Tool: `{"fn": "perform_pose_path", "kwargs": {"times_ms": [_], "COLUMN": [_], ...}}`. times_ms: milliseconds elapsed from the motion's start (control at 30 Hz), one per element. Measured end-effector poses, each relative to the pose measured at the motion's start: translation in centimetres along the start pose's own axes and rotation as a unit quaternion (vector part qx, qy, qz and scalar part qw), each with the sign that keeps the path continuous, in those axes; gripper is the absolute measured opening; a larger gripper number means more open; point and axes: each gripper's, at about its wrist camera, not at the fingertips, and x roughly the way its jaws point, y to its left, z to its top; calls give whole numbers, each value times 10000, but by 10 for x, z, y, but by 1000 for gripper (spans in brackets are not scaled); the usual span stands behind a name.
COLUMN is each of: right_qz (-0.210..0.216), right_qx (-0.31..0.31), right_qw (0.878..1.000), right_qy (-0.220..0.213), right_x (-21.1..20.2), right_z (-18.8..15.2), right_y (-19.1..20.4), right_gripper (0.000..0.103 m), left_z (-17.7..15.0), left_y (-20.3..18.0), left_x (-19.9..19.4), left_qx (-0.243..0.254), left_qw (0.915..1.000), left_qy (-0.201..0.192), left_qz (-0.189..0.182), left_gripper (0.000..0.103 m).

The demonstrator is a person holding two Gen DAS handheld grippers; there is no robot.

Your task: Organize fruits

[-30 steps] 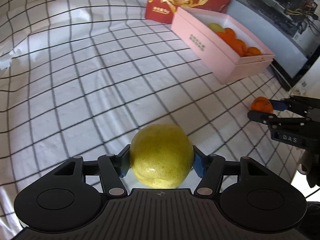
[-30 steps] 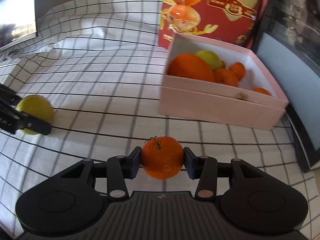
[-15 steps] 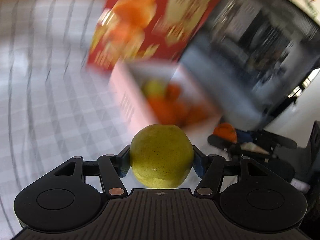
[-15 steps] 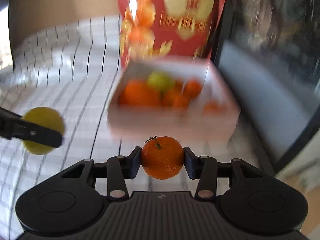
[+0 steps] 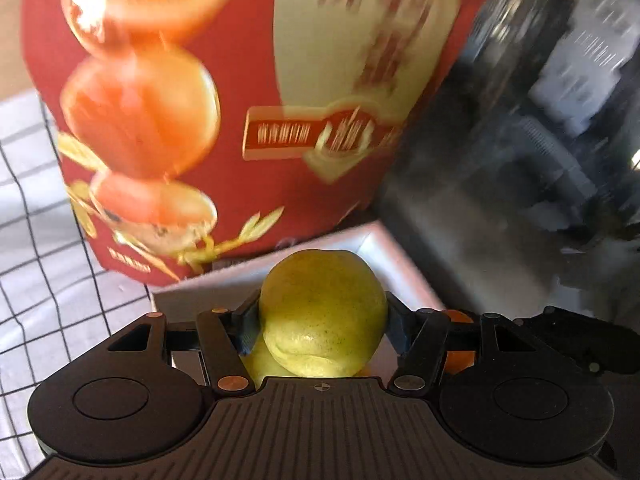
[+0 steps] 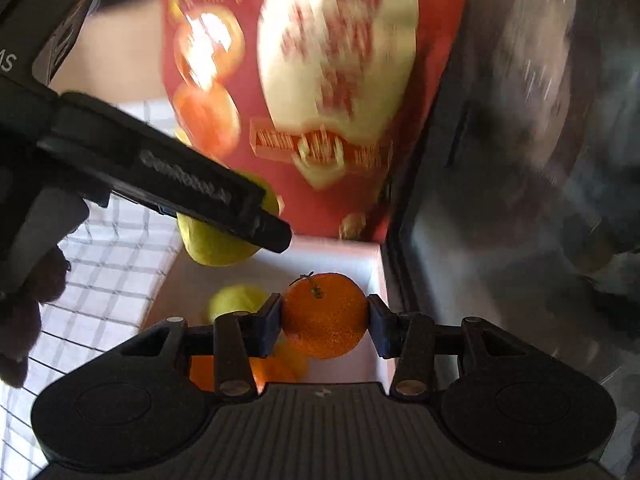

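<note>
Our left tool (image 5: 322, 320) squeezes the yellow-green fruit (image 5: 323, 312) and our right tool (image 6: 323, 320) squeezes the orange (image 6: 324, 315), both right above the open pink box (image 6: 372, 264), so the box lies straight down below each fruit.

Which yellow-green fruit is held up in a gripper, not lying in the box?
The pear clamped in the left gripper; the other yellow-green fruit lies in the pink box.

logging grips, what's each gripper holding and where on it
Left gripper: yellow-green pear, pinched across its sides. Right gripper: orange mandarin, pinched across its sides, stem up.
</note>
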Motion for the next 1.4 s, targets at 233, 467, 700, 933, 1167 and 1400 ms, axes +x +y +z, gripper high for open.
{"fn": "perform_pose_path", "kwargs": {"times_ms": [233,467,700,933,1167,1400], "right_qz": [246,302,285,389,710,683], "right_qx": [120,25,162,-211,-377,-175], "right_qw": [9984,9977,9994,9973,9956,9973], "right_qy": [503,599,50,-588,-487,185], "right_x": [56,69,33,-32,-68,-50], "right_z": [-16,-20,-26,-55,-103,-140], "right_y": [-4,1,-6,15,35,50], "right_gripper": [45,57,69,77,80,80], "left_z": [3,9,-46,-148,-234,-258], "left_y": [-1,-3,1,4,-11,-19], "left_x": [35,1,-74,-126,-130,-92], "left_qx": [100,-136,-501,-679,-683,-690], "left_qw": [9988,9977,9856,9777,9650,9604], "left_qy": [21,-634,-1491,-1667,-1583,-1372], "left_qz": [474,209,626,1082,1978,2326], "left_gripper": [67,63,63,63,63,63]}}
